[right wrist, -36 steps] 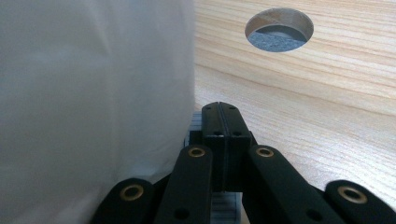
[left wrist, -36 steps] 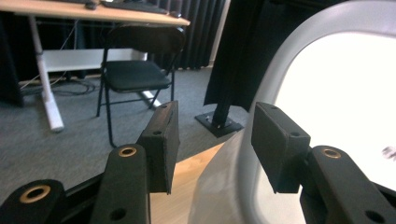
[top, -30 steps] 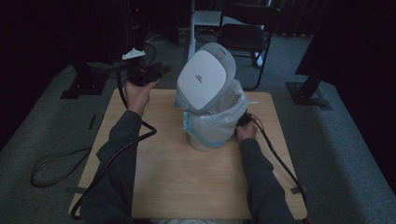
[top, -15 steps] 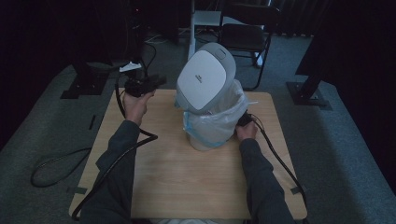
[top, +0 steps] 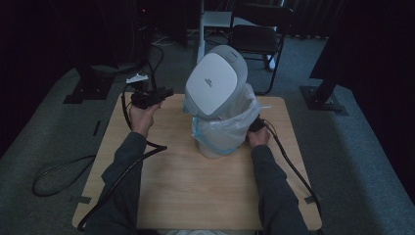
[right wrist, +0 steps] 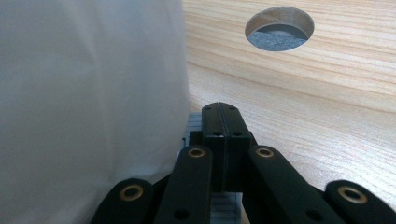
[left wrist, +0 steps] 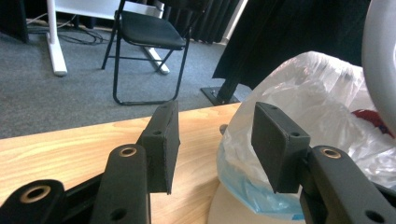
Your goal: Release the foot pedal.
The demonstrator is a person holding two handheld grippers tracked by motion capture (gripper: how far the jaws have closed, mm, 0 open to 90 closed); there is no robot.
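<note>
A white pedal bin (top: 215,147) stands on the wooden table (top: 195,196), lined with a clear and blue plastic bag (top: 230,122). Its grey-white lid (top: 215,83) is tilted up. My left gripper (top: 164,93) hovers left of the bin over the table's back corner. In the left gripper view it (left wrist: 217,144) is open with nothing between the pads, and the bag (left wrist: 317,93) bulges just beyond, something red (left wrist: 369,116) inside. My right gripper (top: 254,126) is low against the bin's right side. Seen close, it (right wrist: 220,112) is shut beside the white bin wall (right wrist: 84,93), over a pale ribbed piece (right wrist: 191,121).
A round cable hole (right wrist: 280,28) pierces the tabletop beyond the right gripper. Behind the table stand a black folding chair (top: 257,39), a white desk leg (top: 200,29) and dark stand bases (top: 323,98). A cable loops on the carpet (top: 54,176) at the left.
My left hand has come down toward the table and slightly nearer the bin, jaws still apart. The right hand, the bin and its raised lid have kept still.
</note>
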